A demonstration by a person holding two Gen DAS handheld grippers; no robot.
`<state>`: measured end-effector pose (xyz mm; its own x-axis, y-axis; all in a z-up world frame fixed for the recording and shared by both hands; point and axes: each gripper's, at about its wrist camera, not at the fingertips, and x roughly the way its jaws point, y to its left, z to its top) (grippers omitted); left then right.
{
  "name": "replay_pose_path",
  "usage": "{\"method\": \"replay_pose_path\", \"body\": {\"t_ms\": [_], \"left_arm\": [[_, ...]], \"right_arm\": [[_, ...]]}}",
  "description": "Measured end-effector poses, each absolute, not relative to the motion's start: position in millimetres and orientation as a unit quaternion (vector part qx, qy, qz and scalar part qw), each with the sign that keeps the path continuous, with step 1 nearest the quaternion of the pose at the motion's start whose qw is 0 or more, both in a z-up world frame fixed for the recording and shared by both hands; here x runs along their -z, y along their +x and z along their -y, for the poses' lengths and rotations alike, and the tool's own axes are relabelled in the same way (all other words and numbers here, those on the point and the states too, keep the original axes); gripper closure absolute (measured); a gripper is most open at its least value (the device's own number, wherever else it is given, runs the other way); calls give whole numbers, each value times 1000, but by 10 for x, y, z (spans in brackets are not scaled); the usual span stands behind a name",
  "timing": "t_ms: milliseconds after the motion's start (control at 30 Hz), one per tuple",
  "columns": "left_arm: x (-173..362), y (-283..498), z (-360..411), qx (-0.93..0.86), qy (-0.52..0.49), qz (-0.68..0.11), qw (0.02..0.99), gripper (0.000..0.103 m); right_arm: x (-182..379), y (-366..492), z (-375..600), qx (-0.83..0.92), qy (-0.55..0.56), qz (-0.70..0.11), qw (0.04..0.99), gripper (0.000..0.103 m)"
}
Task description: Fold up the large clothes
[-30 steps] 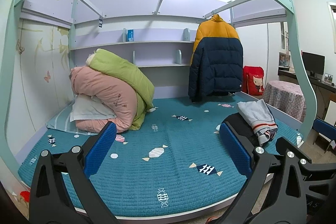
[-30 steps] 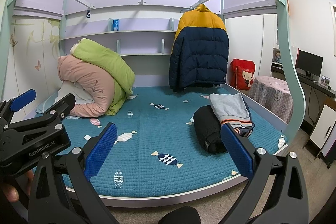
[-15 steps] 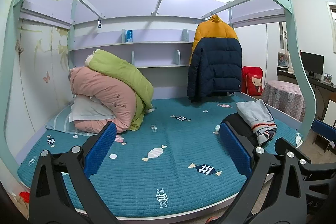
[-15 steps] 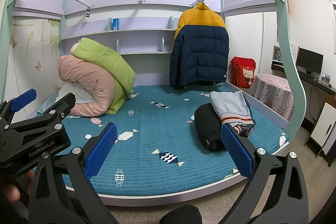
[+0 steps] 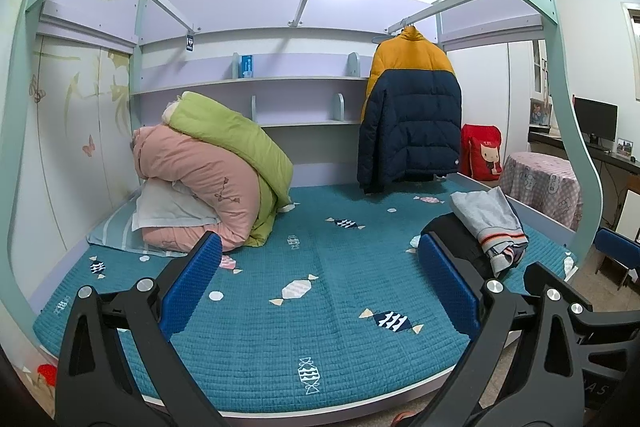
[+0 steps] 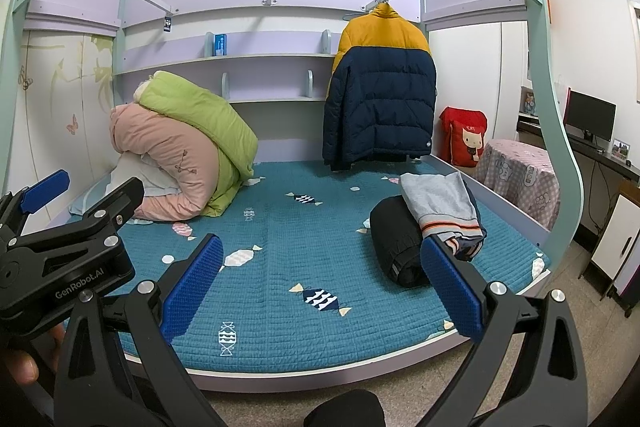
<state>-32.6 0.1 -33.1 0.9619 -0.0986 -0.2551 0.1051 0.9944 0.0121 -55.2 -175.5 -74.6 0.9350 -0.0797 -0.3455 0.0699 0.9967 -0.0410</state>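
Quilted teal mattress (image 5: 320, 307); puffy jacket (image 5: 410, 123) hanging; left gripper (image 5: 320, 283), right gripper (image 6: 320, 283) agape, empty

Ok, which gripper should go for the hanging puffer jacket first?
Probably the right gripper. It is open and empty like the left gripper, but the puffer jacket hangs toward the right end of the bed, and the left gripper sits off to the right one's left, farther from it.
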Motion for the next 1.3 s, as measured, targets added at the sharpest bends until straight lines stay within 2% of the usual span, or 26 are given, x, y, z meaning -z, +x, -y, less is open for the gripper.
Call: {"method": "replay_pose_path", "body": {"t_ms": [1300], "left_arm": [[350,-306,-42,52,13,-133,990,5]], "right_arm": [[758,-534,1740,38,-13,-179,983,7]]}}
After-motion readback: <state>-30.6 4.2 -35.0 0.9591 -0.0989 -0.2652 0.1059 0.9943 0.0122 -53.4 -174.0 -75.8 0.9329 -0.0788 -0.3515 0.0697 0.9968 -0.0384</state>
